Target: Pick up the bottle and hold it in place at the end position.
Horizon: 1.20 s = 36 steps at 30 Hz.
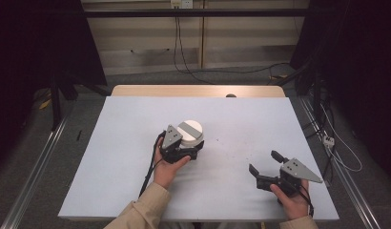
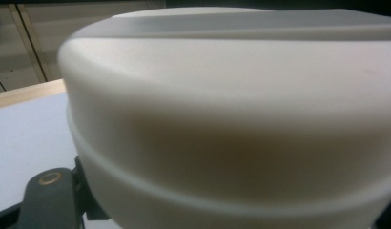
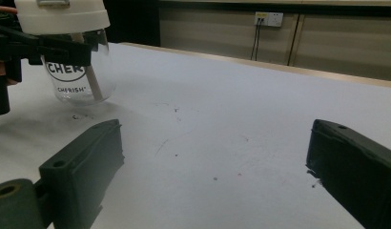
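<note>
The jar [image 3: 78, 67] carries dark lettering on its clear glass: large letters reading "CHER", partly covered by a black jaw, and below them the smaller word "CHERISH". Its body is see-through, rounded at the base, and something pale and stick-like leans inside it. A thick white lid [image 1: 190, 129] caps it, smooth and matte plastic, round, with a flat grey bar set across the top; in the left gripper view the lid's side [image 2: 231, 119] looms close and blurred, with a shallow ridge running round it.

The jar stands near the middle of the surface [image 1: 136, 119], which is a pale grey-white sheet, faintly scuffed and speckled, laid over a wooden top whose edge shows at the far side. The left tongs [image 1: 191, 145] are clamped around the jar just under the lid, the black jaws pressing its sides, with the left hand [image 1: 167, 167] gripping the handle behind.

The right tongs [image 1: 262, 162] are held near the surface's right front corner, well apart from the jar, jaws spread wide with nothing between them. Those jaws are blocky black plastic with small round holes.

On the far wall a white socket [image 3: 269, 19] has cables hanging from it.
</note>
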{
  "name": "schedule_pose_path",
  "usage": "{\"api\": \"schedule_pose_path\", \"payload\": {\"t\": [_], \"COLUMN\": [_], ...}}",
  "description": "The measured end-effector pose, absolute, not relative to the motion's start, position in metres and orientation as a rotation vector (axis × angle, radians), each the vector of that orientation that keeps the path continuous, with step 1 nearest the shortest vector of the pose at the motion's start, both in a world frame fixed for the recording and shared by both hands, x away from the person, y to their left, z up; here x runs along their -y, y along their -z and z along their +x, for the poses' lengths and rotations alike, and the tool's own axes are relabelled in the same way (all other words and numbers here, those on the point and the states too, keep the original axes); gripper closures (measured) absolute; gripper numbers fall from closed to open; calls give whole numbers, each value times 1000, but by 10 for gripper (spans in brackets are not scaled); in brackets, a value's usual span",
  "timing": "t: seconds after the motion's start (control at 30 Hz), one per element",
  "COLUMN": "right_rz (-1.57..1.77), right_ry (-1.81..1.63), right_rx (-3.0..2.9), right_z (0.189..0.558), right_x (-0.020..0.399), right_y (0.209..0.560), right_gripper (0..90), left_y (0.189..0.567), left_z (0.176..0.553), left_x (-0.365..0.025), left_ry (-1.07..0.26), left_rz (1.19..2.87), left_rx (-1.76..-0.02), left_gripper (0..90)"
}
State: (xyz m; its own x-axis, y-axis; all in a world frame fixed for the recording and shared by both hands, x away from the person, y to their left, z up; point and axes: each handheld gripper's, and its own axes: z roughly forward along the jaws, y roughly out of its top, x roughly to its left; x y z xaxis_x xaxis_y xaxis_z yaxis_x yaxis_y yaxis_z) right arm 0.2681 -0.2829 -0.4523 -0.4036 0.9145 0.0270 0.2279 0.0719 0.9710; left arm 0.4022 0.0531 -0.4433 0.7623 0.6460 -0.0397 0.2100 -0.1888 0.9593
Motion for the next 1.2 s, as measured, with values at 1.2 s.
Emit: {"api": "schedule_pose_path", "payload": {"t": [1.2], "right_rz": [1138], "right_ry": [-1375], "right_rx": [-1712], "right_z": [268], "right_x": [283], "right_y": [452], "right_gripper": [49], "left_y": [441], "left_z": [429], "left_x": [-28], "left_ry": [-473], "left_rz": [1775], "left_rx": [-662], "left_gripper": [184]}}
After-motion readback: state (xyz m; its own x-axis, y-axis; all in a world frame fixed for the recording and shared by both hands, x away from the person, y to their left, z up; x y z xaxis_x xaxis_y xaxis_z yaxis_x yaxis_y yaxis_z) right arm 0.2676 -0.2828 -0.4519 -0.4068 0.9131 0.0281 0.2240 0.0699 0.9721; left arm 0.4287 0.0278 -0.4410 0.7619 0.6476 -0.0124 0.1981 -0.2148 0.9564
